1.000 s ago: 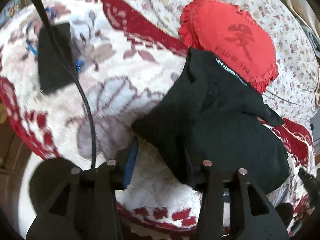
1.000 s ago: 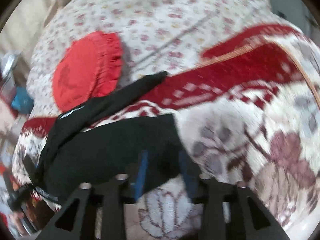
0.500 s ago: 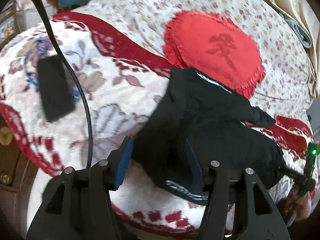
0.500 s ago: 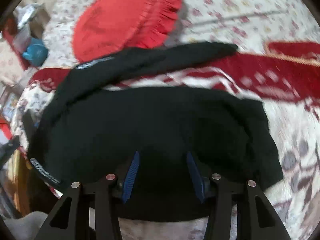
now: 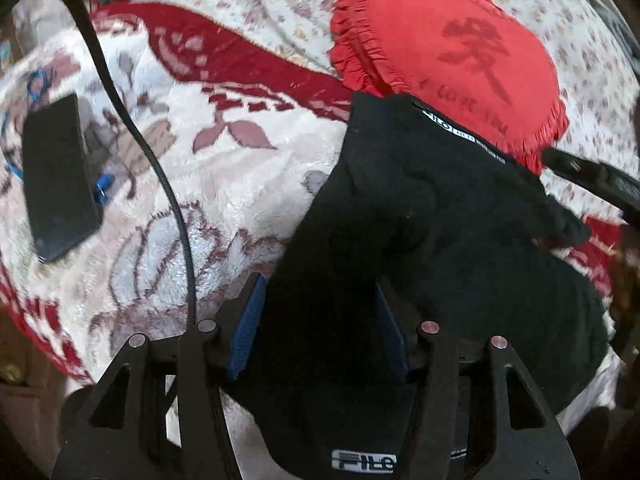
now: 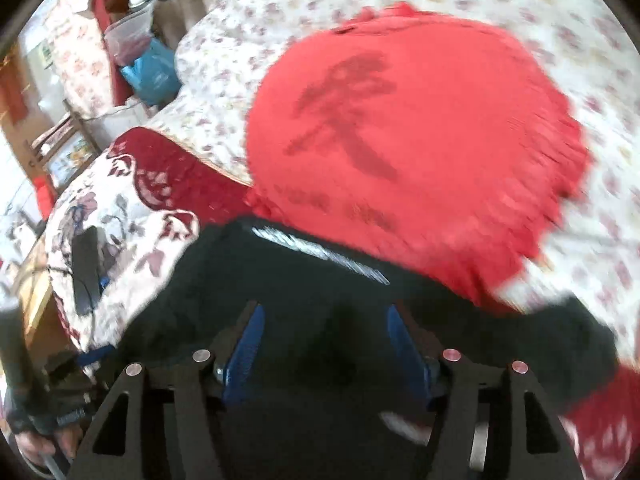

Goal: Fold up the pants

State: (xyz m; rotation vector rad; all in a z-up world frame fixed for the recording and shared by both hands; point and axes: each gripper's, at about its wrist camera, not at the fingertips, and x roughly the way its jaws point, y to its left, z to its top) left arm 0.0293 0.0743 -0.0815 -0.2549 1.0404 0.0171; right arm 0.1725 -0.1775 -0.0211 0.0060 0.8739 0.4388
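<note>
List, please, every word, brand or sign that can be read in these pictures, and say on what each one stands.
"FILO", as it seems, cut off at the gripper: white logo on the black pants, at the bottom of the left wrist view.
Small white print on the pants' band: too small to read.
One large dark character on the red cushion; the line beneath it is too faint to read surely.
Right wrist view: all blurred.

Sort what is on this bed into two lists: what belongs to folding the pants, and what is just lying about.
Belongs to the job:
- black pants
- left tool, open over the pants
- right tool, jaws opening above the pants

Just lying about:
- red frilled cushion
- black phone
- black cable
- blue bag
</note>
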